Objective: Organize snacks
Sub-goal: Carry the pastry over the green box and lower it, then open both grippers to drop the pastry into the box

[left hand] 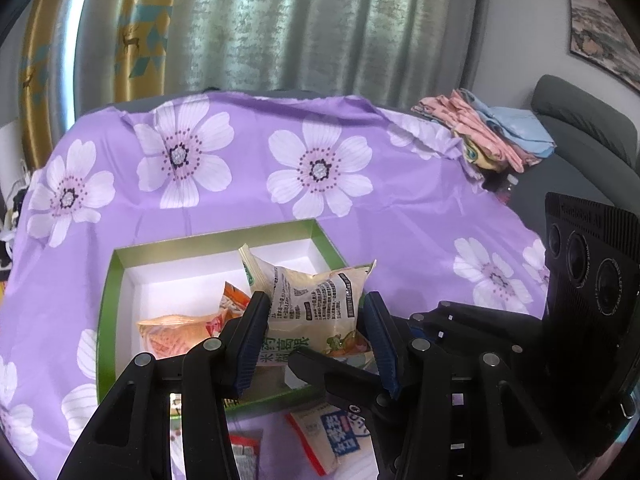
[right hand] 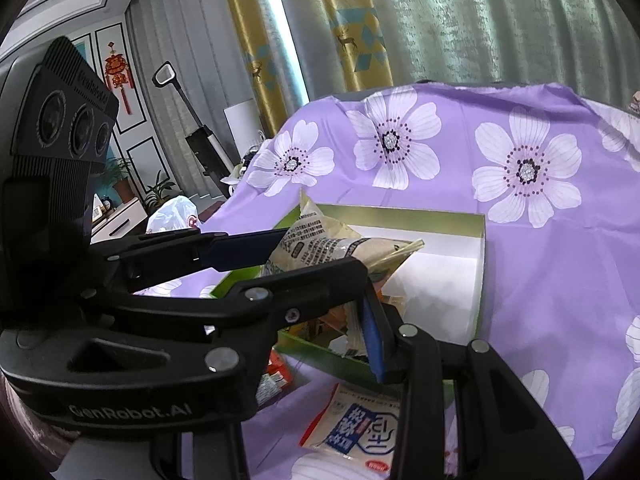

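Green-rimmed box (left hand: 107, 304) holds an orange snack (left hand: 176, 330); both claws (left hand: 316, 322) (right hand: 320, 280) clamp a cream packet (left hand: 316, 300) above.

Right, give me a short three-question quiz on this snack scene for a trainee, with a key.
1. True or false: the green-rimmed white cardboard box is empty.
2. The left gripper is shut on: A) cream printed plastic snack packet; B) blue cloth; C) bottle.
3. Where does the white-and-blue snack packet lie?
Key: 1 false, an orange snack packet lies inside. 2 A. 3 On the purple flowered cloth, outside the box, on its near side.
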A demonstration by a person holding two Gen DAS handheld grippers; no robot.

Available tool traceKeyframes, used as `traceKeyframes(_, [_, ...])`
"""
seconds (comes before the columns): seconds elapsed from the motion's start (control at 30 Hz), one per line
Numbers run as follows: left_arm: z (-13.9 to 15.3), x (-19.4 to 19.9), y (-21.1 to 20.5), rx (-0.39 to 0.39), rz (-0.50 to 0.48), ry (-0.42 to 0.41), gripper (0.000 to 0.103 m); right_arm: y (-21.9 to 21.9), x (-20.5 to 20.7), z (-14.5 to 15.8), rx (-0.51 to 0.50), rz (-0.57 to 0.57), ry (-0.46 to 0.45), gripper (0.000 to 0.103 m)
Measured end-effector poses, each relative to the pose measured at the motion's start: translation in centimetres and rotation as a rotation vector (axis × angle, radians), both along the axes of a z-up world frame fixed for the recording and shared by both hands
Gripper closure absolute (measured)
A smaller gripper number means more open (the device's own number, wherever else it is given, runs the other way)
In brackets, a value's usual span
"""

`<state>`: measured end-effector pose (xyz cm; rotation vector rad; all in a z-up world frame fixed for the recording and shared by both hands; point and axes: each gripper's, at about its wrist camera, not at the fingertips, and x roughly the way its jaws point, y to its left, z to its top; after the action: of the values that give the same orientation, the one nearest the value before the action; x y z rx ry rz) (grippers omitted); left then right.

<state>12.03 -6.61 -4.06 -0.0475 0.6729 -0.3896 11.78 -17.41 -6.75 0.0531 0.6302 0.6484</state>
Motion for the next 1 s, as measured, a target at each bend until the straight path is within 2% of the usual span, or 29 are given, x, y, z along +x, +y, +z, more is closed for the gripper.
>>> traceKeyframes(0.53, [-3.2,3.7,0.9,-0.014,0.013,0.067,0.054,1.1,3.9,-3.1,-0.040,0.002,0.072,0.064])
traceKeyframes(1.0, [-4.4,5.0,1.5,-0.017,0.040,0.094,0.053,2.3,5.4,-4.1,-0.095,-0.010,0.114,0.061])
